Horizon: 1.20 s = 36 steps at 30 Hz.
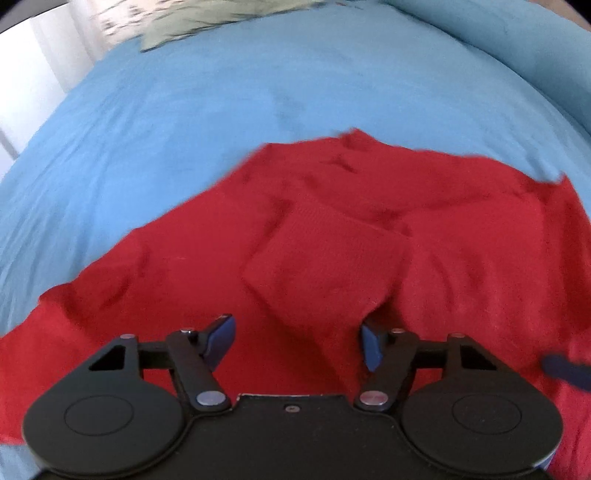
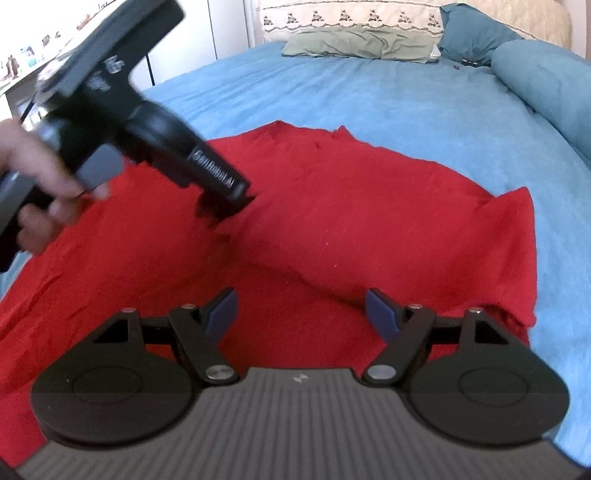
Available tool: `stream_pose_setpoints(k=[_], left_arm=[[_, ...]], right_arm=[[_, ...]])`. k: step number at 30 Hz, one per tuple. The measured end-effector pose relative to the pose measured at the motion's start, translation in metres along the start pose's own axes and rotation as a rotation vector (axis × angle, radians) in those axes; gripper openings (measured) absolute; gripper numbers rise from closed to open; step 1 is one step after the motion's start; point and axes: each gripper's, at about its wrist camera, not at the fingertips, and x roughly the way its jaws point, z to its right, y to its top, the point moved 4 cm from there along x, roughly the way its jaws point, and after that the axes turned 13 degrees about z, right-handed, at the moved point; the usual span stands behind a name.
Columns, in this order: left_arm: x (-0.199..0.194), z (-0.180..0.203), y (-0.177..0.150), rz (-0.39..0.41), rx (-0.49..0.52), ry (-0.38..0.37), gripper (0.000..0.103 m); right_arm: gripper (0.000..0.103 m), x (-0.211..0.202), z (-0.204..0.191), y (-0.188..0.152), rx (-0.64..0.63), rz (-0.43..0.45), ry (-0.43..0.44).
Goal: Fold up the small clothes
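A red garment [image 1: 369, 236] is spread on the blue bed cover [image 1: 221, 110], directly under and ahead of both pairs of tongs. It is judged to be light, limp cloth, probably a knit: it will drape, wrinkle and slide over itself, nothing in it is fragile, and a pinch through one or two layers at an edge or corner should be enough to lift it. A grip in the middle of the cloth would only bunch it, so a hem, a sleeve end or an outer corner is the better place to take hold.

The left tongs [image 1: 297, 341] are spread wide and nothing is held between them. A raised, partly turned-over flap [image 1: 325, 258] of the garment lies just ahead of them, its near end close to the inner fingertip. In the right wrist view the left tongs [image 2: 225, 206] are seen tipped down onto the middle of the garment, where the tips appear to touch the cloth, though blur hides the contact.

The right tongs [image 2: 299, 310] are likewise wide apart and empty, poised just above the near part of the garment. Its rumpled corner [image 2: 517, 317] lies just beside their outer fingertip, and a ridge of cloth runs away ahead of them. Pillows [image 2: 354, 33] lie well apart, at the far end of the bed.
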Motion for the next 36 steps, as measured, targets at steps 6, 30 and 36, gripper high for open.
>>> stream_pose_setpoints(k=[6, 30, 36], left_arm=[[-0.005, -0.063, -0.020, -0.006, -0.300, 0.039, 0.074], [0.004, -0.097, -0.039, 0.051, -0.532, 0.010, 0.005], [-0.029, -0.103, -0.023, 0.189, -0.479, 0.074, 0.005]], right_arm=[[0.095, 0.003, -0.009, -0.013, 0.008, -0.017, -0.021], [0.099, 0.011, -0.008, -0.008, 0.028, -0.022, -0.026], [0.099, 0.008, -0.007, -0.007, 0.027, -0.027, -0.033]])
